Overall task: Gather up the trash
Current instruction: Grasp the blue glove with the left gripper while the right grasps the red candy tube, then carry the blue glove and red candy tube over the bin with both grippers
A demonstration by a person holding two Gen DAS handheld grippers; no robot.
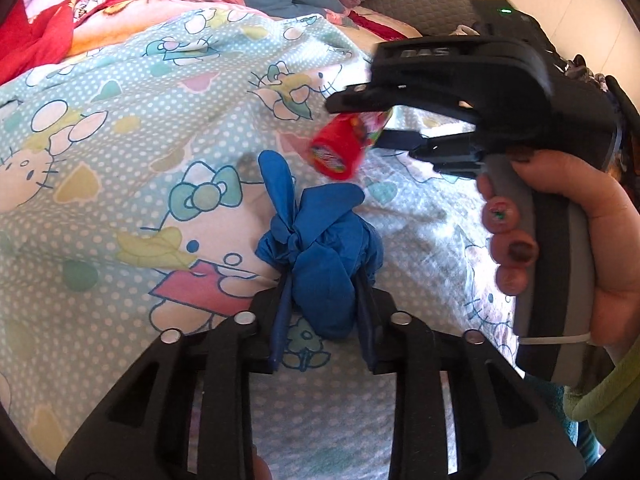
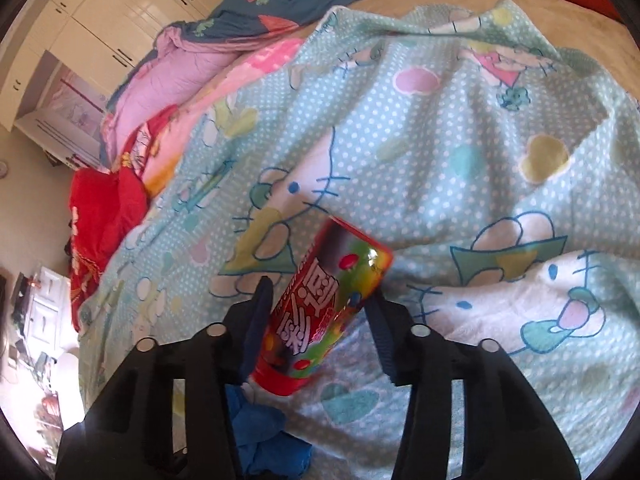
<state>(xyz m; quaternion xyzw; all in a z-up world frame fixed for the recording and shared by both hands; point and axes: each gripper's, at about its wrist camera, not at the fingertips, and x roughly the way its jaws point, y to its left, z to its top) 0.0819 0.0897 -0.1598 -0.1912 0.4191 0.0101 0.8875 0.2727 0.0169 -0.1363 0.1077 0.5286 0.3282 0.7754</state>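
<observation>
My left gripper [image 1: 322, 312] is shut on a crumpled blue glove [image 1: 320, 248] and holds it over the bed. The glove also shows at the bottom of the right wrist view [image 2: 268, 436]. My right gripper [image 2: 320, 320] is shut on a red candy tube [image 2: 320, 308] with colourful print, held tilted between its blue pads. In the left wrist view the right gripper [image 1: 380, 120] is at the upper right, held by a hand, with the candy tube [image 1: 344, 144] sticking out just above and right of the glove.
A light blue cartoon-cat blanket [image 1: 140, 160] covers the bed. Bunched pink and floral quilts [image 2: 192, 60] and red cloth [image 2: 104, 208] lie at the far side. White wardrobes [image 2: 100, 12] and cluttered furniture [image 2: 36, 320] stand beyond the bed.
</observation>
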